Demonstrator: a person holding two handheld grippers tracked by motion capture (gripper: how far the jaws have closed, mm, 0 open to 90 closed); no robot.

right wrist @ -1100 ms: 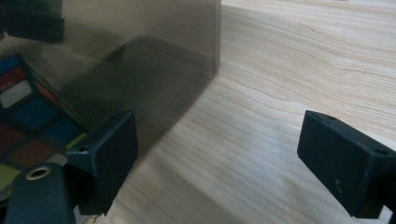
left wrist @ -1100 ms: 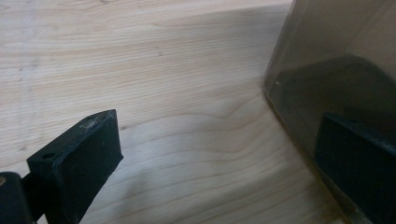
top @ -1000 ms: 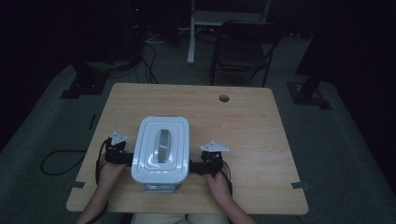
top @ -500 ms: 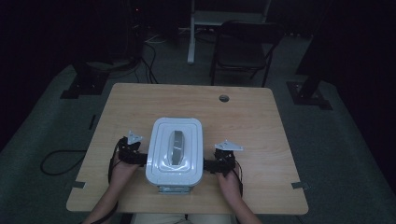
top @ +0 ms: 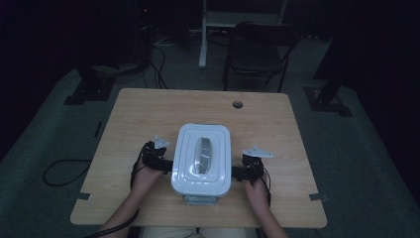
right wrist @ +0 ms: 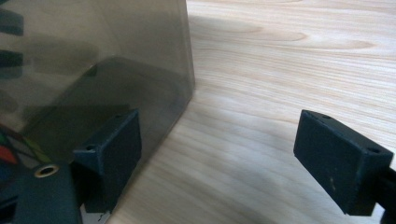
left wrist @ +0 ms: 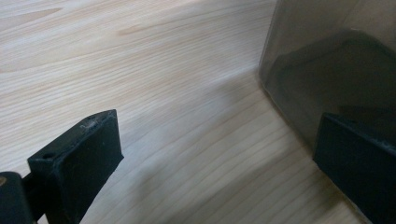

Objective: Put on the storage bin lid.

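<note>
bin (top: 202,158) | white lid, translucent grey walls | upright on table (top: 148,109)

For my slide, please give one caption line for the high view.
Two hand-held claws, left and right, flank a white-lidded plastic box on a wooden table.

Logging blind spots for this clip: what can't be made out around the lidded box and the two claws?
- Box contents: high view, the white lid covers them; both gripper views, the smoky wall is too murky.
- Left claw contact with the box: left gripper view, the far jaw is cut off by the edge.
- Right claw contact: right gripper view, the near jaw hides the wall behind it.
</note>
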